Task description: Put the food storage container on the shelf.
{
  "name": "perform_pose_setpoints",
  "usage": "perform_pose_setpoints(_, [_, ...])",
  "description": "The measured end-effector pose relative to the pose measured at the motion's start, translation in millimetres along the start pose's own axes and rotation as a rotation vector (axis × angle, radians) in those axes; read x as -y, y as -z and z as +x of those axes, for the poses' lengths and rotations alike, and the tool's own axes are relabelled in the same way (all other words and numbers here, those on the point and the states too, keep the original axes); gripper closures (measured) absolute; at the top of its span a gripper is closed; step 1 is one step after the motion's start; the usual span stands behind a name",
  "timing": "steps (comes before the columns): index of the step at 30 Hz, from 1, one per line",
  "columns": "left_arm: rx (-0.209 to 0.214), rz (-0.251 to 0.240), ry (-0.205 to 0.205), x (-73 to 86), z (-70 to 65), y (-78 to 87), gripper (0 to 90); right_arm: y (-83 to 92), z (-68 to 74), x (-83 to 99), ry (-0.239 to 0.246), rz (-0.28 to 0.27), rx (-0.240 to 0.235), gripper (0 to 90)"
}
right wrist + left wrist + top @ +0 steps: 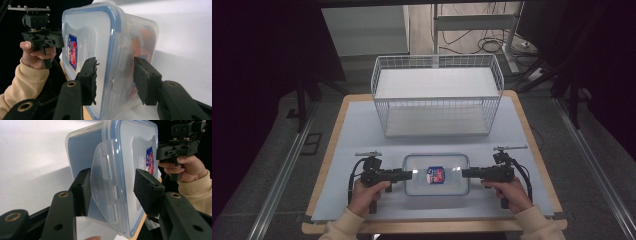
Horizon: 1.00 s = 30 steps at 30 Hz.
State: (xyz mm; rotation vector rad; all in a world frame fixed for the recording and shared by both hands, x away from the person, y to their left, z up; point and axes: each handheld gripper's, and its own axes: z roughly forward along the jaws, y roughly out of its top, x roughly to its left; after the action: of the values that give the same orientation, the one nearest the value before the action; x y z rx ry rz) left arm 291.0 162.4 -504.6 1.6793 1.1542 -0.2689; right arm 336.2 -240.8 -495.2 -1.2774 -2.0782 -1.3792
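1. A clear plastic container point(436, 174) with a blue-rimmed lid lies flat on the pale mat point(362, 130), near your edge of the table, between your two grippers. Its lid faces up, with a red and blue label point(436, 175) at the centre.
2. The container's long axis runs left to right across the table, so each short end points at one of your hands.
3. Your left gripper point(112, 185) sits at the container's left short end. Its jaws straddle the lid's latch flap point(106, 182); one pad touches the flap and the other stands just off the lid, at the tightest they get.
4. Your right gripper point(115, 75) sits at the right short end. Its jaws straddle that end with a gap on both sides, not pressing.
5. Beyond the container, farther from you, a white wire basket point(437, 92) stands on the mat, its long side parallel to the container.
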Motion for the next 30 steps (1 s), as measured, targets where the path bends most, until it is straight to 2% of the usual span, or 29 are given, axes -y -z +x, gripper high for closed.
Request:
perform_pose_setpoints(9, [-0.019, -0.007, -0.02, -3.5, -2.8, 0.0, 50.0, 0.4, 1.8, -2.2, 0.019, -0.009, 0.011, 55.0])
perform_pose_setpoints(21, [-0.022, -0.015, -0.02, -7.5, -6.2, -1.5, 49.9, 4.2, 3.4, -7.1, 0.037, -0.021, 0.018, 55.0])
perform_pose_setpoints(30, [-0.022, -0.021, -0.035, -14.1, -10.4, -1.2, 49.8, 8.9, 6.7, -10.8, 0.051, -0.033, 0.023, 54.9])
